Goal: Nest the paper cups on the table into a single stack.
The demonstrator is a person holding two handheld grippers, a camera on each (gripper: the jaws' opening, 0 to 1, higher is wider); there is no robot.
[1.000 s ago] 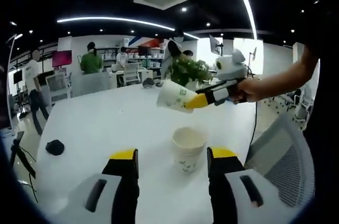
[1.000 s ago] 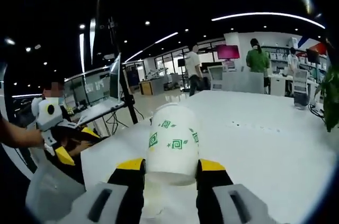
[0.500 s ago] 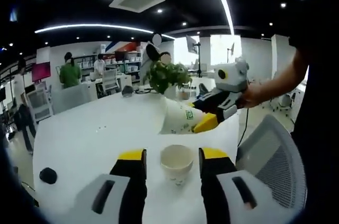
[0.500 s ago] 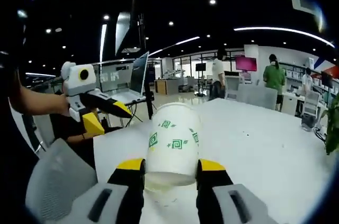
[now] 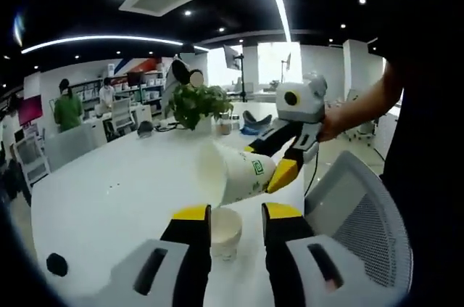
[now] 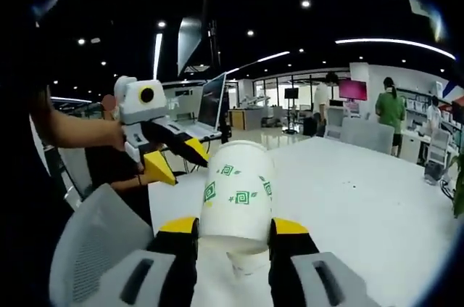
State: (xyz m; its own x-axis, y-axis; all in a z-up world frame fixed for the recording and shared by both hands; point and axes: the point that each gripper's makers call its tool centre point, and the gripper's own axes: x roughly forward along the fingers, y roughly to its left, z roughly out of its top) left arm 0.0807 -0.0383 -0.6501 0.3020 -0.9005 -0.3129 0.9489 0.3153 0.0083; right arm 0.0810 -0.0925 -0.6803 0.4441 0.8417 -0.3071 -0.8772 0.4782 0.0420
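White paper with green square-spiral marks forms the held cup, which my right tongs pinch between both jaws at its base end. In the right gripper view the cup rises straight ahead of the jaws, hiding most of what lies beyond; a small part of a second cup shows just below it, between the jaws. My left tongs enter this view from the left, with a hand behind them.

The left gripper view supplies what that view lacks. There the held cup lies tilted on its side, mouth facing left, gripped by the right tongs. The standing cup sits upright on the white worktop, mouth up, directly between the jaws of my left tongs. Those jaws are spread, flanking the cup closely; I cannot tell whether they touch it. The held cup hangs just above the standing cup. A grey mesh chair stands at right, a potted plant farther back.
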